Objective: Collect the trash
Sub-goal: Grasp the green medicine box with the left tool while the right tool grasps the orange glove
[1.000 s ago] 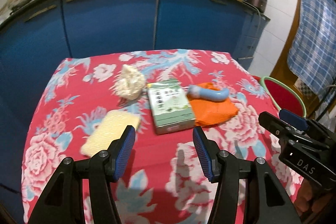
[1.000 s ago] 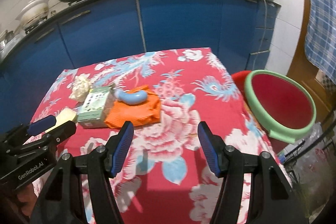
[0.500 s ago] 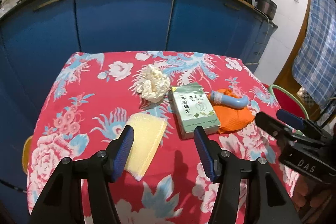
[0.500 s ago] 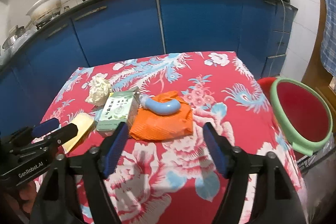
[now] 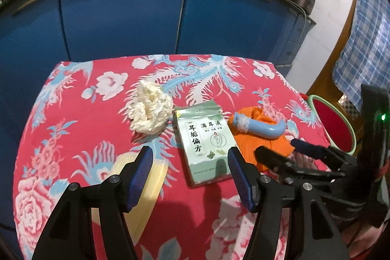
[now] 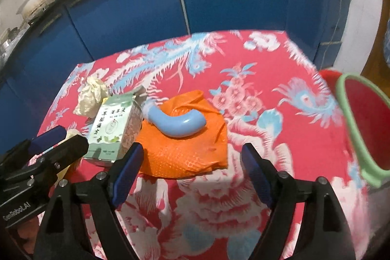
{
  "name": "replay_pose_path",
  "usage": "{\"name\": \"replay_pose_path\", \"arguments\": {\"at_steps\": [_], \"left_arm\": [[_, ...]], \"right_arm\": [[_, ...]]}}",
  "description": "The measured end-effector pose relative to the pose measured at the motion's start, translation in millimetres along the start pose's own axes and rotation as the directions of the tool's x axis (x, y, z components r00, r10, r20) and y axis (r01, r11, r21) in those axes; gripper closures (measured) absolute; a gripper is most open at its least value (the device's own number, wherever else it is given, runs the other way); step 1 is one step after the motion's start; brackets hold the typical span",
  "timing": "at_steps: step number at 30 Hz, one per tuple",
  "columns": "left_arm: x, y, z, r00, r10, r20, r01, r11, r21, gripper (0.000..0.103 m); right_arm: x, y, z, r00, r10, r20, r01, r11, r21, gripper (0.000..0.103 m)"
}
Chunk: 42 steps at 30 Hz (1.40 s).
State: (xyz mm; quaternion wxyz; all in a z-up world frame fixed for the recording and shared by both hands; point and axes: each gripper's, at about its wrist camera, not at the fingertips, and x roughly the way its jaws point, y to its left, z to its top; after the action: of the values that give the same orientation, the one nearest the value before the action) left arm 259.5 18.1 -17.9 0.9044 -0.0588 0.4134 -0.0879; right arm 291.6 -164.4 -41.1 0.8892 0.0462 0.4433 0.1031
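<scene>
Surface: red floral cloth (image 5: 80,128); far edge runs across mid frame, blue cabinet doors (image 5: 121,16) just beyond it.
Trash row, left wrist view: crumpled white paper wad (image 5: 148,111) centre left; green carton (image 5: 207,145) lying flat at centre; orange bag (image 5: 258,148) to its right, touching the carton's side; blue curved tube (image 5: 260,128) lying on the bag; pale yellow sheet (image 5: 143,191) at lower left, partly under the left finger.
Left gripper (image 5: 190,174): fingers apart, jaws have just been opening; nothing between the pads; the carton's near end shows in the gap.
Right gripper (image 6: 192,174): fingers wide apart, jaws have just been opening; nothing clamped; the bag's near edge lies just ahead of the gap.
Bin: red bucket with green rim (image 6: 353,133) off the surface's right edge, right side of frame.
Open room: bare cloth between bag and right edge; wide bare cloth in the far half, behind the trash.
Crowding: the two grippers sit close together, each showing at the edge of the other's view.
</scene>
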Motion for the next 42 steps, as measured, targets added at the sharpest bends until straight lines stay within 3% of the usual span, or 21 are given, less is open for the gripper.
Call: {"name": "replay_pose_path", "arguments": {"at_steps": [2,4,6,9,18,32,42], "left_arm": [[6,-1,4,1.000,-0.011,-0.013,0.011,1.000,-0.002,0.038],[12,-3,8,0.999,-0.019,-0.029,0.019,1.000,-0.001,0.038],[19,-6,10,0.999,-0.018,-0.051,0.017,1.000,-0.007,0.038],[25,-10,12,0.996,-0.044,-0.075,0.043,0.999,-0.018,0.038],[43,-25,6,0.993,-0.004,-0.121,0.004,1.000,0.004,0.038],[4,-40,2,1.000,-0.009,-0.021,0.011,0.996,0.091,0.044],[-28,-46,-2,0.999,-0.009,0.034,0.006,0.996,0.086,0.044]], "right_arm": [[2,3,-1,1.000,-0.020,0.017,0.020,0.999,-0.032,0.033],[2,6,-2,0.998,-0.052,0.032,0.054,0.997,-0.063,0.063],[1,4,-3,0.999,-0.027,0.036,0.029,0.998,-0.060,0.079],[-2,3,-3,0.999,-0.017,0.044,0.021,0.997,-0.078,0.088],[-25,-3,-2,0.993,-0.042,0.112,0.054,0.992,-0.113,0.091],[-55,3,-5,0.984,-0.030,0.176,0.052,0.991,-0.126,0.091],[-84,7,-9,0.974,-0.023,0.225,0.053,0.991,-0.127,0.091]]}}
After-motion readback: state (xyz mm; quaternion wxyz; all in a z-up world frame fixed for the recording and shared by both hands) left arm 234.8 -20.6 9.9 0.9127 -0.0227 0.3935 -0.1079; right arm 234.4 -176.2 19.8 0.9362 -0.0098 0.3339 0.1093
